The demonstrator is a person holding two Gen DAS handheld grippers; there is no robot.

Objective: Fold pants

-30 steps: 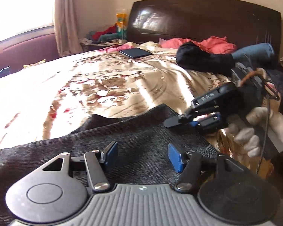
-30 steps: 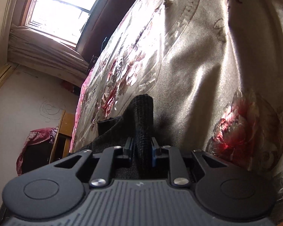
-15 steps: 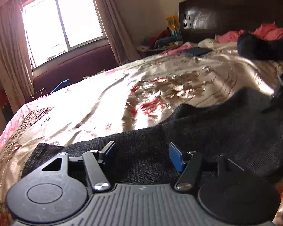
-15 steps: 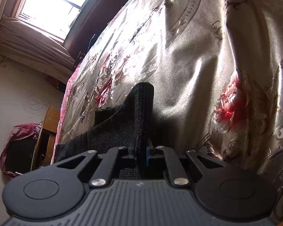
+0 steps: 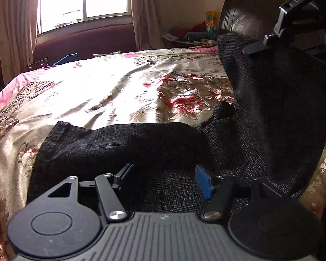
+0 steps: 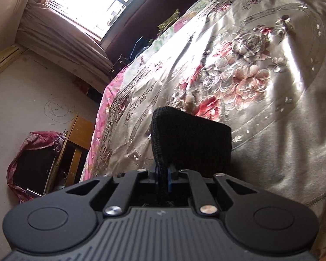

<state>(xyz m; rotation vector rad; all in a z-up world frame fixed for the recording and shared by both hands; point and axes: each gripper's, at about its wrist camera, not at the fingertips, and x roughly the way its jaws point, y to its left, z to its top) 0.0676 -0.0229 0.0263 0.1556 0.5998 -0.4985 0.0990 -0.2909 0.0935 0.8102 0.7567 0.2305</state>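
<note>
Two grippers are in my feeds, and they stand quite differently. My right gripper has its blue pads pressed nearly together on a doubled edge of the dark pants, the cloth bulging out in front of the fingertips as a rounded fold; those jaws have just been closing, with the fabric between them. In the left wrist view I see that same right gripper up at the top right, holding a corner of the pants lifted off the floral bedspread, so the cloth hangs from it in a steep drape down to the bed. My left gripper sits low over the part of the pants that lies flat, near the front edge of the bed. Its jaws stand well apart, one blue pad to each side, with only the dark weave showing between them; the pads are not pressing on anything. I cannot tell whether the fingertips touch the cloth beneath. The pants run from a hem at the left, across under my left gripper, and up to the raised corner.
</note>
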